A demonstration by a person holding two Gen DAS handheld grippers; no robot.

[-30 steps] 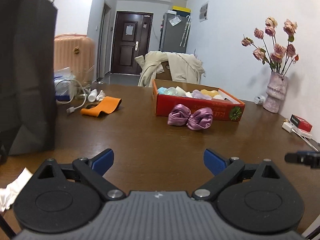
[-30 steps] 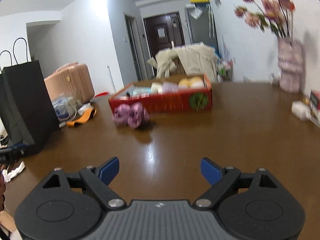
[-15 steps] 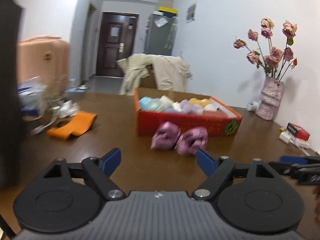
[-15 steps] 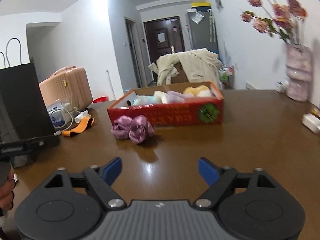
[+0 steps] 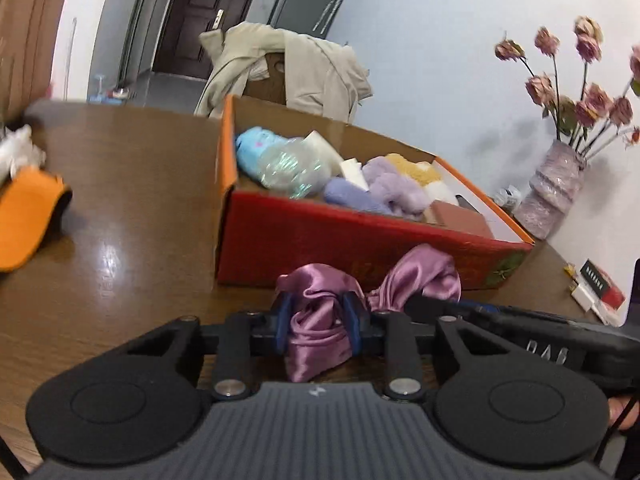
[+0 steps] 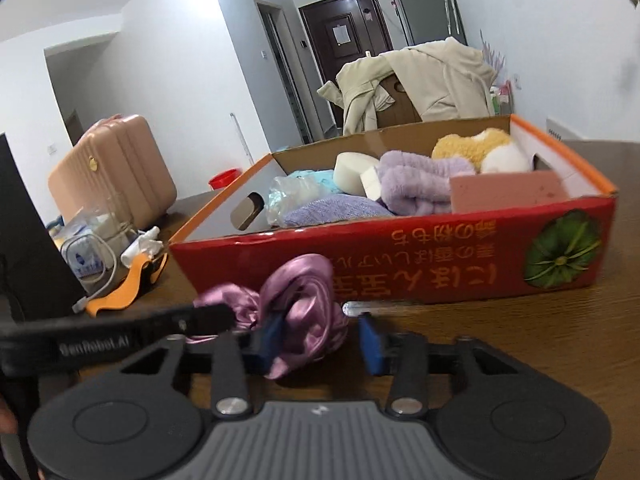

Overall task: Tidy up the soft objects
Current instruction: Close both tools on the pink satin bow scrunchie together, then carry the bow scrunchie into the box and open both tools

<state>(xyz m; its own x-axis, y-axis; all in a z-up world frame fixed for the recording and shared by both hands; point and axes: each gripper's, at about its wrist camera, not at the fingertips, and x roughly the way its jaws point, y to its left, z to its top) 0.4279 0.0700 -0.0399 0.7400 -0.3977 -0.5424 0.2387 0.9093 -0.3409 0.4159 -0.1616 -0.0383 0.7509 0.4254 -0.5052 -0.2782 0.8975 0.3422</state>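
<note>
Glossy satin bow (image 5: 316, 328), cardboard box (image 5: 320, 236), polished wood table (image 5: 120, 208).

Two grippers: left gripper (image 5: 318, 326), right gripper (image 6: 320, 338). One purple satin bow (image 5: 320, 320). One red cardboard box (image 6: 440, 264). In the box: two purple fuzzy pieces (image 6: 416, 184), one blue plush (image 5: 252, 152), one yellow plush (image 6: 468, 146), one pink block (image 6: 508, 192), one clear plastic bag (image 5: 292, 170). One vase (image 5: 554, 190) of flowers. One orange band (image 6: 128, 288). One pink suitcase (image 6: 112, 172). One beige coat (image 6: 432, 76).
</note>
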